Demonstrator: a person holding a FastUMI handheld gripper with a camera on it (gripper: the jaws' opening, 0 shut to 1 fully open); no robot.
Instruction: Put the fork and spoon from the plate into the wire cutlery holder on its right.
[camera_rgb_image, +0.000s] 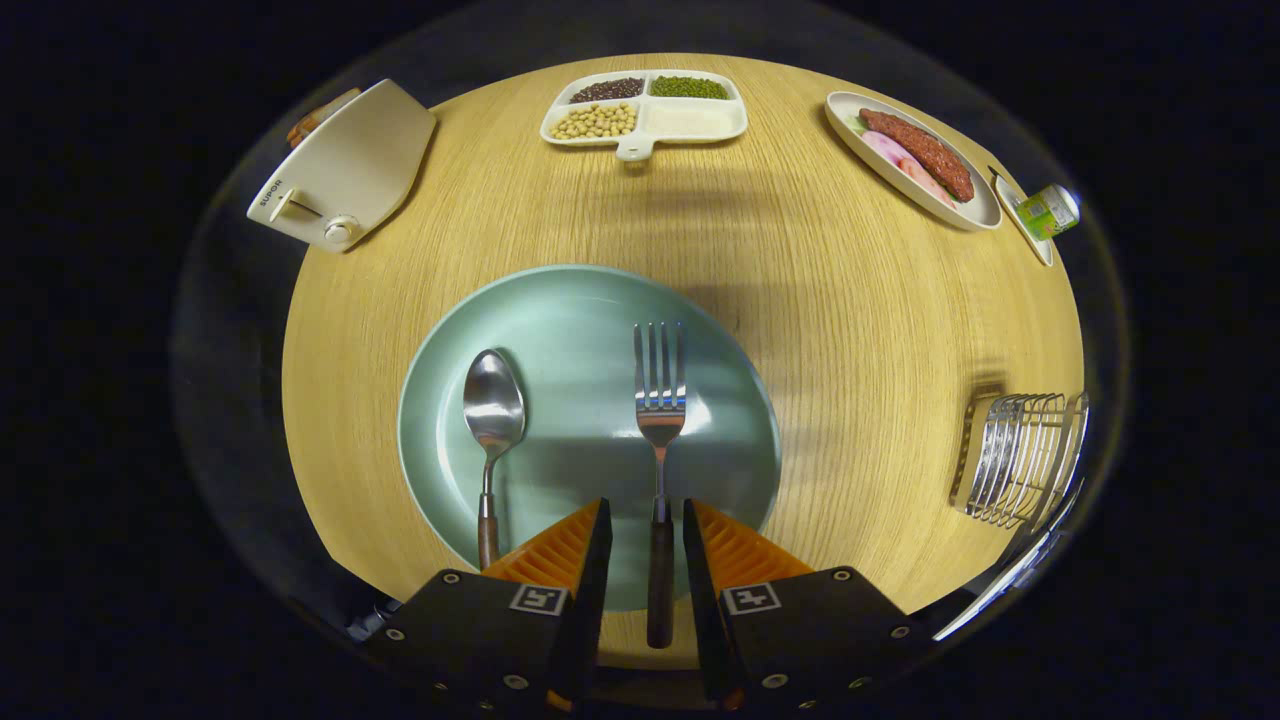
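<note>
A pale green plate (580, 320) lies on the round wooden table (860, 330) just ahead of my fingers. On it a fork (660, 395) points away from me, its dark handle running back between my two fingers. A spoon (493, 410) lies parallel to it on the left, its handle beside my left finger. My gripper (648, 510) is open, with a finger on either side of the fork handle and a small gap on each side. The wire cutlery holder (1020, 455) stands to the right of the plate, near the table's edge.
A cream toaster (345, 165) sits at the far left. A divided dish of beans and grains (645, 105) is at the far side. A plate with sausage (915, 155) and a small green bottle (1048, 210) are at the far right.
</note>
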